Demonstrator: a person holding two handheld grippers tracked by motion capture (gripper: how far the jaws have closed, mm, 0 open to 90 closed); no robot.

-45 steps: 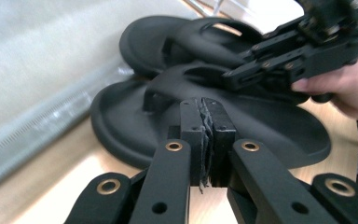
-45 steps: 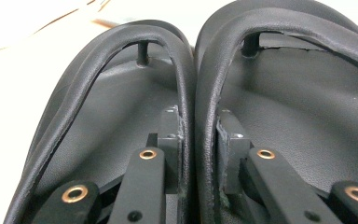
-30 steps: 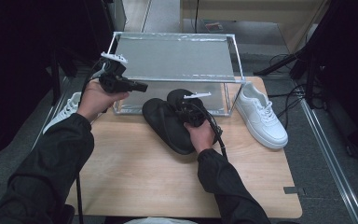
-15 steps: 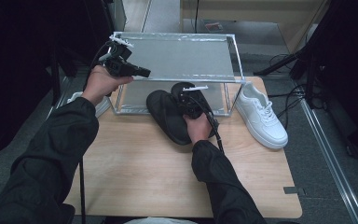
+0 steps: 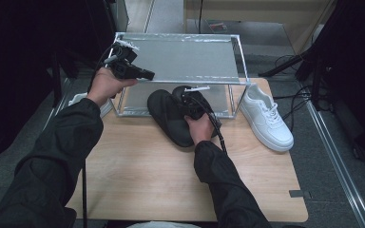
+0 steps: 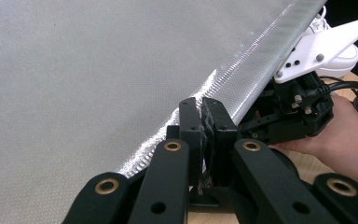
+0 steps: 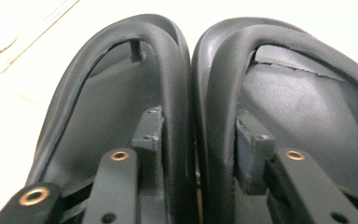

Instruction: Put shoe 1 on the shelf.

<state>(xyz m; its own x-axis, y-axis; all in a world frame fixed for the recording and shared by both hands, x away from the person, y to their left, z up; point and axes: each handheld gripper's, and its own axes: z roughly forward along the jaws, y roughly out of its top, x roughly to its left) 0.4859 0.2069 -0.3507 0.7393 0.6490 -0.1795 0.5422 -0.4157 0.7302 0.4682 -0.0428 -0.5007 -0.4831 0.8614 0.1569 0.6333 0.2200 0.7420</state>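
- Far left of the high view: a white shoe (image 5: pixel 78 99) peeks out at the table's left edge, partly hidden behind the person's left sleeve.
- The left gripper (image 5: pixel 145 74) is held up at the left end of a clear-walled box frame (image 5: pixel 237 57), level with its grey mesh top. Its jaws are closed with nothing between them.
- In the left gripper view, the left gripper (image 6: pixel 204 126) has its pads pressed together, pointing along the shiny front rim of the grey top. This view also shows the right hand's gripper low at the right, beneath that rim.
- Centre of the high view: a pair of black sandals (image 5: pixel 171 114) lies side by side on the wooden table (image 5: pixel 138 175), toes reaching under the box's open front.
- The right gripper (image 5: pixel 186 97) rests on the sandals. In the right gripper view, the right gripper (image 7: pixel 199 135) straddles both inner straps (image 7: pixel 186 79); its jaws have just been opening, and the pads look slack against the straps.
- Right: a second white sneaker (image 5: pixel 266 116) stands just outside the box, near the table's right edge.
- Bare tabletop stretches open toward the person.
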